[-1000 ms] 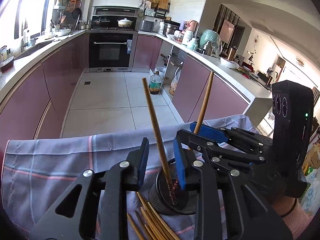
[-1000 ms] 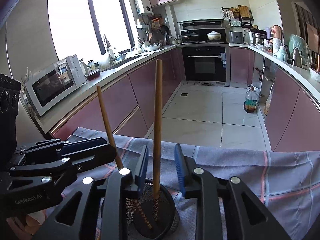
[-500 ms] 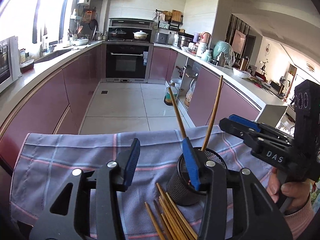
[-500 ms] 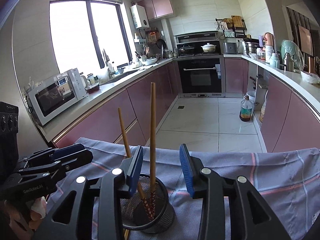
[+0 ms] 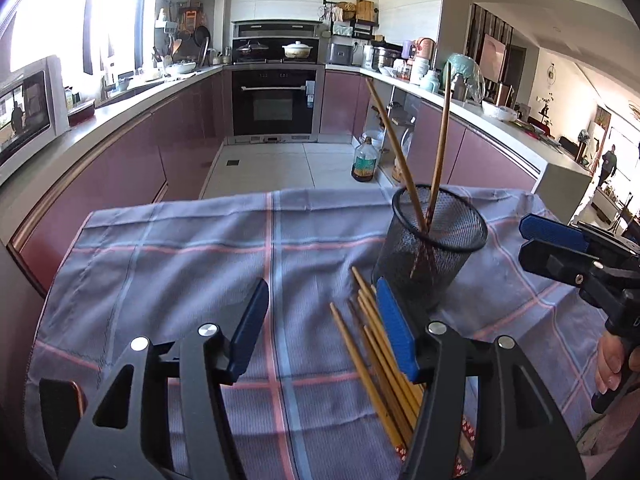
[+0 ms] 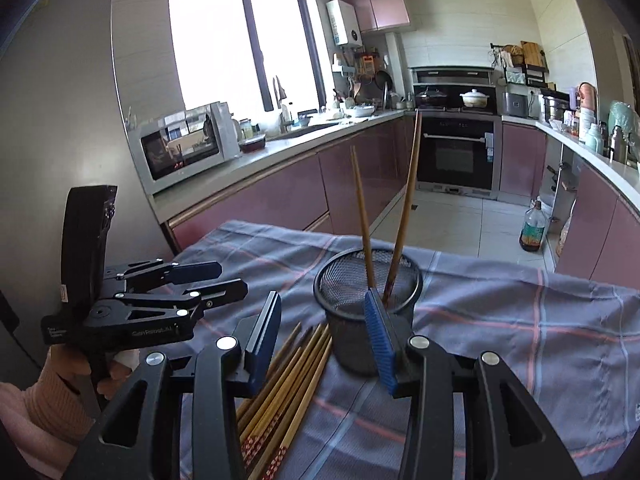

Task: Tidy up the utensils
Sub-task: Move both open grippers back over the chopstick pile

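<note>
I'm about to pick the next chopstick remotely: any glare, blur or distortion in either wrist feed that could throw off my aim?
Left wrist view: window blown out at top left, strong fisheye bend at the edges, but the loose chopsticks and mesh cup are sharp. Right wrist view: window overexposed, the chopsticks clear though partly hidden behind the right gripper.

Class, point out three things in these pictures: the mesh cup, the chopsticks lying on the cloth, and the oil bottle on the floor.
mesh cup (image 5: pixel 436 256), left wrist view, on its mesh side wall.
chopsticks lying on the cloth (image 6: pixel 292 376), right wrist view, mid-length of the bundle.
oil bottle (image 6: pixel 533 233), right wrist view, on its label.
</note>
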Motion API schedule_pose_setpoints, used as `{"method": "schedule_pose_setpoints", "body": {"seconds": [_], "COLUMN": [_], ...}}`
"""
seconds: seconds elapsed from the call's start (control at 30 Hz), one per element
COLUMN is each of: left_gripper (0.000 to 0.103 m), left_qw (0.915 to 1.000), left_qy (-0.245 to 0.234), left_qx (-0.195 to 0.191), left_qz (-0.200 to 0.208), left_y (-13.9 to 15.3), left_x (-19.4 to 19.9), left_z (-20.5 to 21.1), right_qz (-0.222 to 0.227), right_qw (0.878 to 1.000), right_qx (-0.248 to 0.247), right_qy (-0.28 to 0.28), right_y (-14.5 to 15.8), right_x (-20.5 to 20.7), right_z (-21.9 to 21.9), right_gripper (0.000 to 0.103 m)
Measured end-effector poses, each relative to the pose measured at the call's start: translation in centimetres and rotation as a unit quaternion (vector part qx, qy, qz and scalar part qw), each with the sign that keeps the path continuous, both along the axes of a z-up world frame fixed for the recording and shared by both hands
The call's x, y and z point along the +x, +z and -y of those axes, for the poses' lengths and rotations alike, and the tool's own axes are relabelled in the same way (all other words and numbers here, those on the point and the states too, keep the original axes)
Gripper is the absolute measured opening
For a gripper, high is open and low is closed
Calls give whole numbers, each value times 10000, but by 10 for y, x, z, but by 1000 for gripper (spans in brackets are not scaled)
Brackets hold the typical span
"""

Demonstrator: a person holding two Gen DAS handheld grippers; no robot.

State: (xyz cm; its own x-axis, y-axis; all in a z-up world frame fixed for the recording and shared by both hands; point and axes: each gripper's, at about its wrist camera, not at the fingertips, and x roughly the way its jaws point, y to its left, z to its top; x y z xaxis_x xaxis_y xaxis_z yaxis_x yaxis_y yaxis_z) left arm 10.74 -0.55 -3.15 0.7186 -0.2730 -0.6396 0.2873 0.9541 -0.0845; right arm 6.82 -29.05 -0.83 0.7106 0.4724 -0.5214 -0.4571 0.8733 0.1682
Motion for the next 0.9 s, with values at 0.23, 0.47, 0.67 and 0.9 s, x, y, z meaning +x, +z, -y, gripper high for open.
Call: {"method": "schedule_pose_setpoints", "body": {"seconds": [0.23, 0.47, 0.67, 0.9], "left_gripper": [56, 56, 55, 55], "left_qw": [9989, 9974, 9959, 9948], "left_qy": [-6, -119, -173, -187], "left_qx": [94, 80, 166, 184], "left_qz": [-466, -703, -877, -983], "left_y": [-37, -56, -67, -73], "left_x": [-14, -22, -22, -18], "left_z": [-4, 5, 15, 19], "right_qz": [-866, -1225, -1348, -1409], "right_qw": [9957, 9918, 9900, 9888], "right_qx": [-280, -351, -418, -490], "right_qy": [159, 74, 30, 13], "right_y": [-58, -80, -90, -95], "right_x": [0, -2, -3, 1], "right_z": [-16, -25, -29, -36], "right_gripper": [36, 33, 31, 26]}}
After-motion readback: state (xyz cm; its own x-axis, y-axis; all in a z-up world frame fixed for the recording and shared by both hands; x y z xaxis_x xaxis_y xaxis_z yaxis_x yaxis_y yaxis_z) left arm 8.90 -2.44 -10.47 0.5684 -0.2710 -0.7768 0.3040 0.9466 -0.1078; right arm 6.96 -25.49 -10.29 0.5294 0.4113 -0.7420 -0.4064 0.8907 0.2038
